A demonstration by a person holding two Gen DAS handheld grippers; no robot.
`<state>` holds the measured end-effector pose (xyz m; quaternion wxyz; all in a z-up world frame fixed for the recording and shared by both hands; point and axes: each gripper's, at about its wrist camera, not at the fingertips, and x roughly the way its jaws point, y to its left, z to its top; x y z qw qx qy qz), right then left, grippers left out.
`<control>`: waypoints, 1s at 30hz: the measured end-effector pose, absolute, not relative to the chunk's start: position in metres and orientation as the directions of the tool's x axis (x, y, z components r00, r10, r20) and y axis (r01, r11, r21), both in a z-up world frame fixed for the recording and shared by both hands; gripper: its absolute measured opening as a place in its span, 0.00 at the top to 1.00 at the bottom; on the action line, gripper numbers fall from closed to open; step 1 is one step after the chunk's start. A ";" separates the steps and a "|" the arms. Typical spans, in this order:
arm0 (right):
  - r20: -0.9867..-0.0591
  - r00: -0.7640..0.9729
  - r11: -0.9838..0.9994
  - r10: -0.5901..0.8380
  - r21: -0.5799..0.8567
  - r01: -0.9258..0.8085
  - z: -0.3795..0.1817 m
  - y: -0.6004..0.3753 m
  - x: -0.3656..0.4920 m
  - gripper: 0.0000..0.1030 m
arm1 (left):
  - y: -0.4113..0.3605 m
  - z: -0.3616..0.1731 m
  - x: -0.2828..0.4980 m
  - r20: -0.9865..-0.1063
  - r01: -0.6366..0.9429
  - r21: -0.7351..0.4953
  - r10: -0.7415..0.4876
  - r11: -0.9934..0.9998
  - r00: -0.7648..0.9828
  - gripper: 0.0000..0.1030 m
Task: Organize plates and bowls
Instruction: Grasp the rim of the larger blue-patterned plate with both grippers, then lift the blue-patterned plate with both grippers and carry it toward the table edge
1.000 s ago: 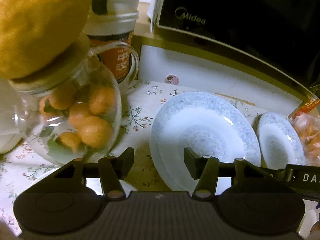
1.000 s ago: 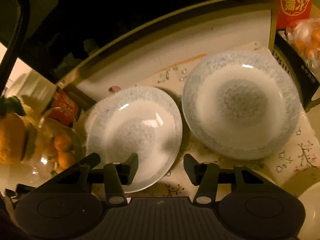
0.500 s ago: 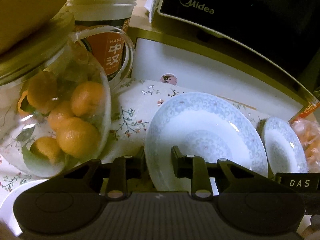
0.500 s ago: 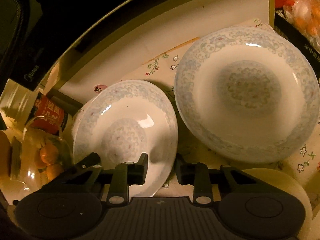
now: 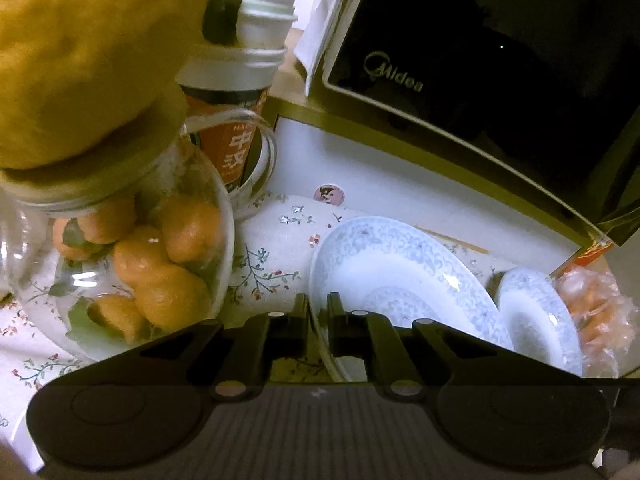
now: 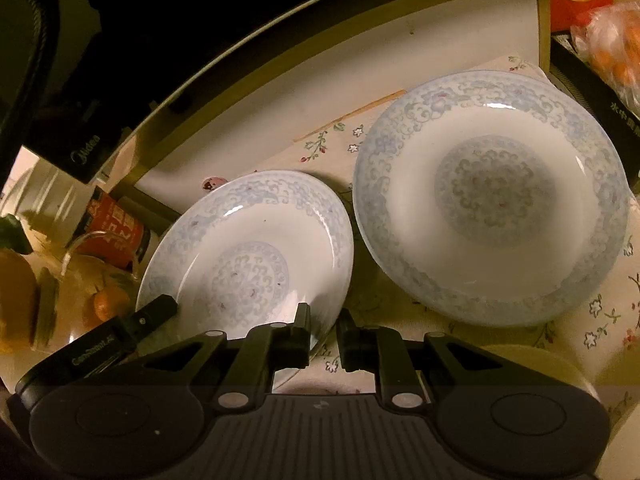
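Two white plates with pale blue scroll rims are on a floral tablecloth. The nearer plate [image 5: 400,280] [image 6: 248,256] is tilted, lifted at its near edge. My left gripper [image 5: 318,320] is shut on its left rim. My right gripper [image 6: 323,332] is shut on its right rim. The left gripper's black finger [image 6: 152,312] shows at the plate's left edge in the right wrist view. The second plate [image 6: 492,196] [image 5: 536,320] lies flat to the right, untouched.
A glass jar of small oranges [image 5: 132,264] with a large yellow fruit [image 5: 88,52] on top stands close on the left. An orange paper cup [image 5: 236,136], a Midea microwave [image 5: 480,64], a bag of oranges [image 5: 596,304] and a pale bowl [image 6: 536,364] surround the plates.
Both grippers closed from open onto opposite rims of the nearer plate. The plate now tilts up at its near edge.
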<state>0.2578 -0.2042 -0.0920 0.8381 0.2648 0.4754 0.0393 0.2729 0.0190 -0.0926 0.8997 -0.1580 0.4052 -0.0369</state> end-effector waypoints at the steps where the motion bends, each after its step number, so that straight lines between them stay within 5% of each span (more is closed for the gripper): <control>1: -0.772 0.549 0.855 0.322 0.486 0.182 -0.092 -0.206 0.257 0.86 | 0.019 -0.092 0.271 -0.717 -0.060 -0.309 -0.191 0.949 0.671 0.93; 30: -0.669 0.629 0.865 0.396 0.502 -0.010 0.005 -0.160 0.054 0.86 | 0.058 0.024 0.031 -0.665 -0.093 -0.204 -0.068 0.975 0.744 0.93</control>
